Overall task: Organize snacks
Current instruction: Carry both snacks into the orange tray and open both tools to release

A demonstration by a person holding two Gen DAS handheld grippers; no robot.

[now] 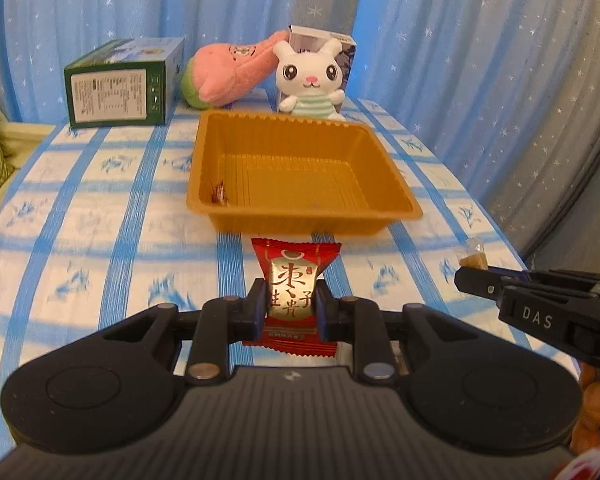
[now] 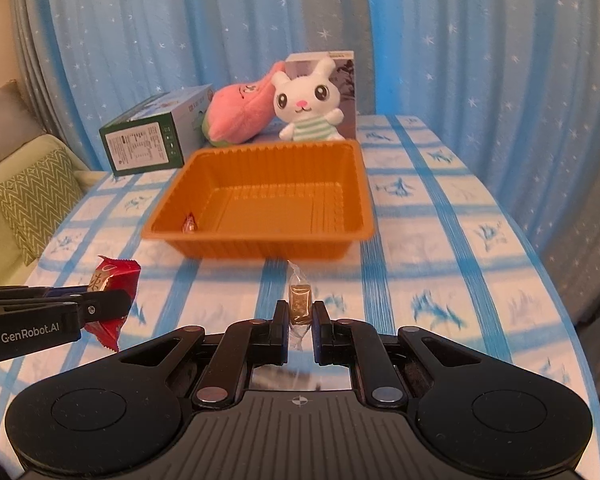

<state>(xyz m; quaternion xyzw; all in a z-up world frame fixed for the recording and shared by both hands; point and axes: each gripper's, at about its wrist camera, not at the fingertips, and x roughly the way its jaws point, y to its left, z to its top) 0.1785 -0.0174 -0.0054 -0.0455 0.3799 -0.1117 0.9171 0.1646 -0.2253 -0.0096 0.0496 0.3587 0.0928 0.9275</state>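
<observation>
Blue-checked cloth covers the surface [image 1: 100, 208]. Left gripper [image 1: 291, 304] is clamped on a red wrapped snack [image 1: 294, 280]; right gripper [image 2: 300, 312] pinches a small clear-wrapped candy [image 2: 299, 300]. Just ahead of both sits the orange tray [image 2: 260, 246], one small piece already inside. Next, I judge: carry both forward over the rim, then release.

Both wrist views low over table, facing orange tray [image 1: 300, 168] [image 2: 260, 216] close ahead; shared
</observation>
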